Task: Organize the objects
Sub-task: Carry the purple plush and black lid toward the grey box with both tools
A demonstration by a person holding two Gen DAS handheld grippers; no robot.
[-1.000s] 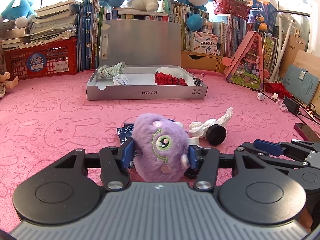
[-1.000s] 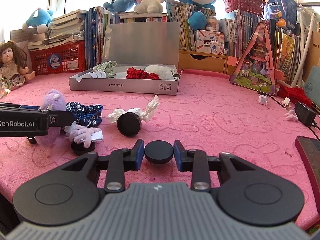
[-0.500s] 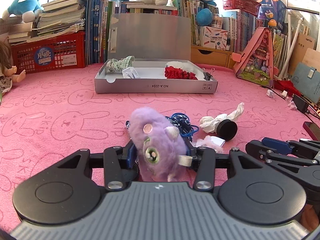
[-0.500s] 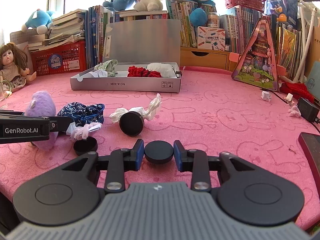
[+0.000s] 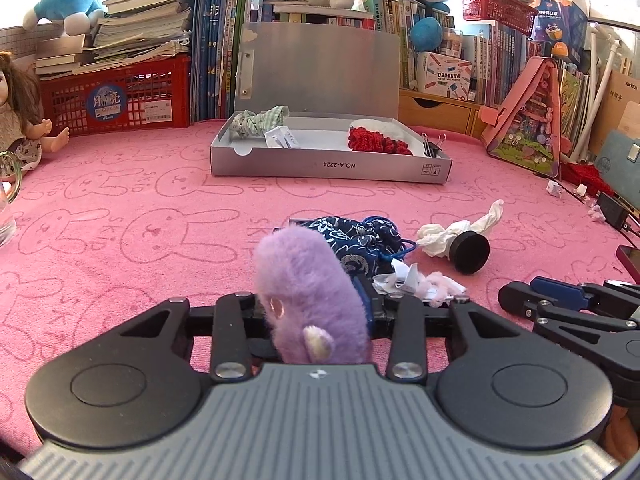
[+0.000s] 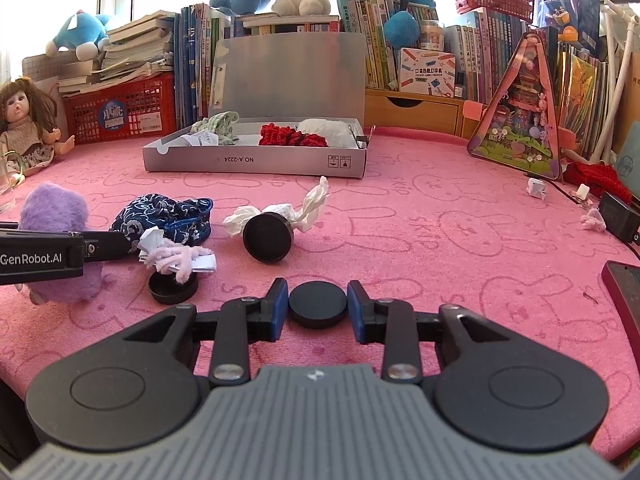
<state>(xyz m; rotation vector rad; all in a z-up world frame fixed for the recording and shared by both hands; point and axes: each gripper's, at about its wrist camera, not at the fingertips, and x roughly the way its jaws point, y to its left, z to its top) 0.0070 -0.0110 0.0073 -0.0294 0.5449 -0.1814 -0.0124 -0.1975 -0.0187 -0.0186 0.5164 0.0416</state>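
While the purple plush toy (image 5: 310, 296) is being squeezed by the closing left gripper (image 5: 316, 312) — the right gripper (image 6: 317, 304) is clamped on a black disc (image 6: 317, 304) — it is best being lifted clear of the blue pouch (image 5: 360, 244) toward the grey box (image 5: 328, 166) beyond.

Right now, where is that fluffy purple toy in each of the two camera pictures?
Left wrist view: purple plush toy at bottom centre, squeezed in the left gripper.
Right wrist view: far left edge, behind that gripper's arm.
Shared landmark: the open grey box beyond it.
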